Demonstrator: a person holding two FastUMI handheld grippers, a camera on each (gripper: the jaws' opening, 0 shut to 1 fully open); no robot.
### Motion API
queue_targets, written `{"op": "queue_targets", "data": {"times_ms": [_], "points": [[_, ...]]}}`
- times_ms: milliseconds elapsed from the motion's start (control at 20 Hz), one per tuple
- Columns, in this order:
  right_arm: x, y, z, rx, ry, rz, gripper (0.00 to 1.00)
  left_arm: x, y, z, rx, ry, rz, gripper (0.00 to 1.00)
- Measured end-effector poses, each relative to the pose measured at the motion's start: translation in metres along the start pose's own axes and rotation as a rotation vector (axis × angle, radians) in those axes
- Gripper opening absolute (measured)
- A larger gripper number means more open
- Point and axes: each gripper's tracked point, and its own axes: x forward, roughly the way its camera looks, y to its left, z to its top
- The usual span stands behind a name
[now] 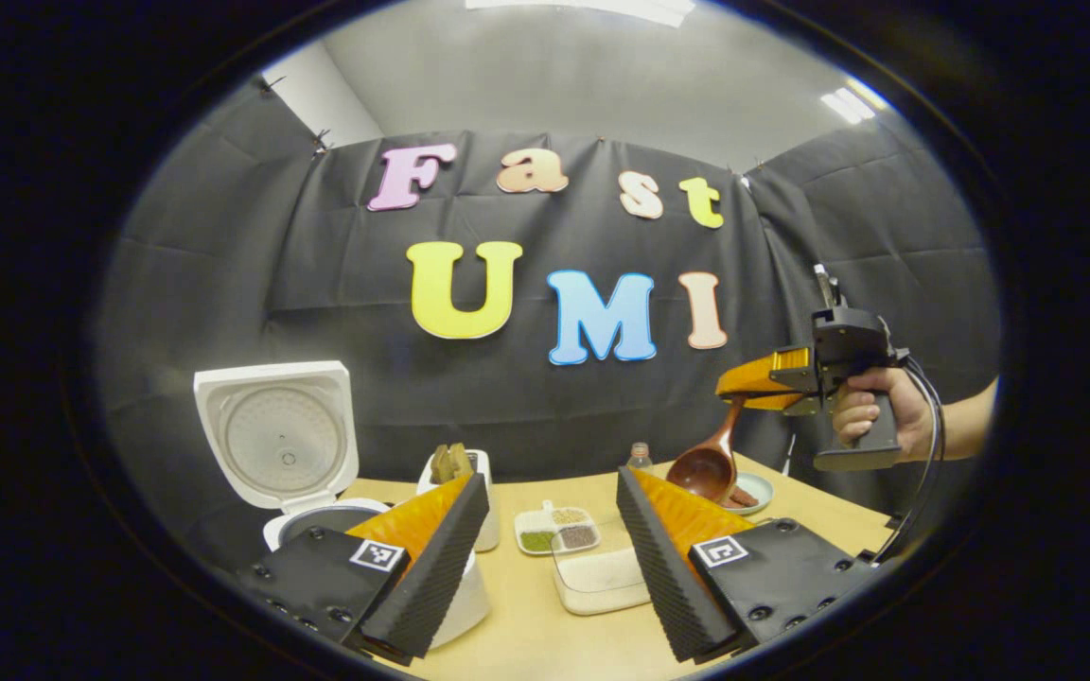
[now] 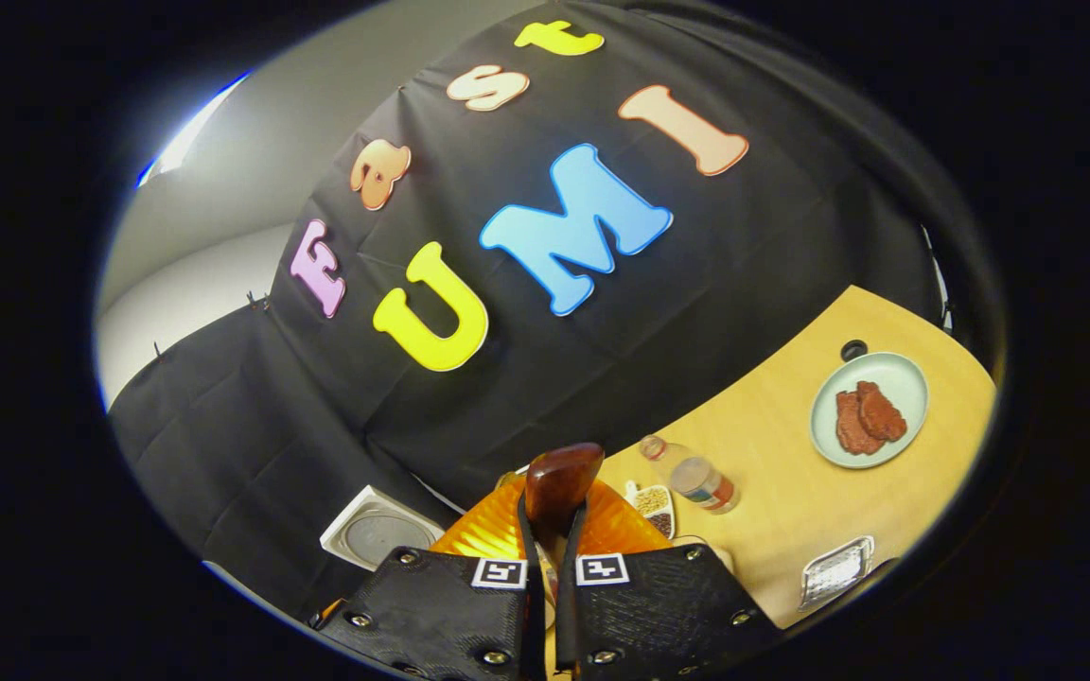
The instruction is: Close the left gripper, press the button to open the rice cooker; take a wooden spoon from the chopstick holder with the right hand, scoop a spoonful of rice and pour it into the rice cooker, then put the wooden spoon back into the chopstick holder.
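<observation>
- The right gripper (image 2: 550,558) has its jaws clenched on the handle of the wooden spoon (image 2: 559,487); in the right gripper view the two fingers stand nearly together with the dark handle rising between them.
- In the left gripper view that same gripper (image 1: 753,383) is held aloft in a hand (image 1: 871,411), with the spoon (image 1: 708,463) hanging bowl-down over the far right of the tabletop (image 1: 554,643), clear of everything below.
- The left gripper (image 1: 550,539) has its jaws released, fingers well apart, holding nothing, low over the near tabletop.
- The rice cooker (image 1: 294,515) stands at the left with its lid (image 1: 278,430) swung up, so the button step looks done; the chopstick holder (image 1: 455,492) stands just beside it.
- A clear container of white rice (image 1: 597,572) sits between the left fingers; a small divided dish of grains (image 1: 556,530) lies behind it.
- Judged stage: spoon already drawn, scooping not yet done; its bowl looks empty, though the inside is hard to see.
- Handling: the spoon is likely light, stiff and smooth-finished, so it may pivot in the jaws. A grip on the upper handle suits reach, but a loaded bowl must stay level or the loose grains will spill.
- Farther off: a plate (image 2: 895,374) with reddish meat slices and a small bottle (image 2: 696,478) lying on the tabletop.
</observation>
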Motion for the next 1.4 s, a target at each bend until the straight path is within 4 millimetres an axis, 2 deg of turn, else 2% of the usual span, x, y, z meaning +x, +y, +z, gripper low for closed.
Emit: {"op": "queue_targets", "data": {"times_ms": [400,500,650,700,850,900,1000,1050,1200,1300,1400], "points": [[-0.050,-0.076,0.032,-0.003,-0.084,-0.142,0.05,0.011,-0.031,0.004,-0.007,0.009,-0.024,0.95],[-0.058,-0.091,0.033,-0.013,-0.087,-0.177,0.05,0.015,-0.038,0.010,0.001,-0.001,-0.042,0.95],[-0.070,-0.112,0.033,-0.015,-0.085,-0.227,0.05,0.016,-0.040,0.010,0.017,0.001,-0.046,0.93],[-0.075,-0.117,0.033,-0.025,-0.082,-0.250,0.05,0.017,-0.040,0.010,0.016,0.003,-0.044,0.96],[-0.079,-0.139,0.022,-0.061,-0.076,-0.325,0.05,0.019,-0.041,0.009,0.011,0.011,-0.046,0.96],[-0.078,-0.143,0.018,-0.074,-0.074,-0.347,0.04,0.019,-0.043,0.011,0.011,0.011,-0.050,0.92],[-0.077,-0.155,0.008,-0.083,-0.060,-0.380,0.05,0.017,-0.043,0.008,0.013,0.016,-0.045,0.92],[-0.076,-0.161,0.003,-0.083,-0.051,-0.392,0.05,0.017,-0.042,0.007,0.012,0.021,-0.044,0.96],[-0.067,-0.183,-0.018,-0.120,-0.026,-0.445,0.05,0.014,-0.038,0.003,0.020,0.039,-0.030,0.93],[-0.060,-0.198,-0.031,-0.142,-0.008,-0.487,0.05,0.011,-0.034,0.003,0.028,0.048,-0.017,0.96],[-0.050,-0.202,-0.045,-0.150,0.010,-0.494,0.05,0.005,-0.031,-0.001,0.030,0.059,-0.006,0.93]]}}
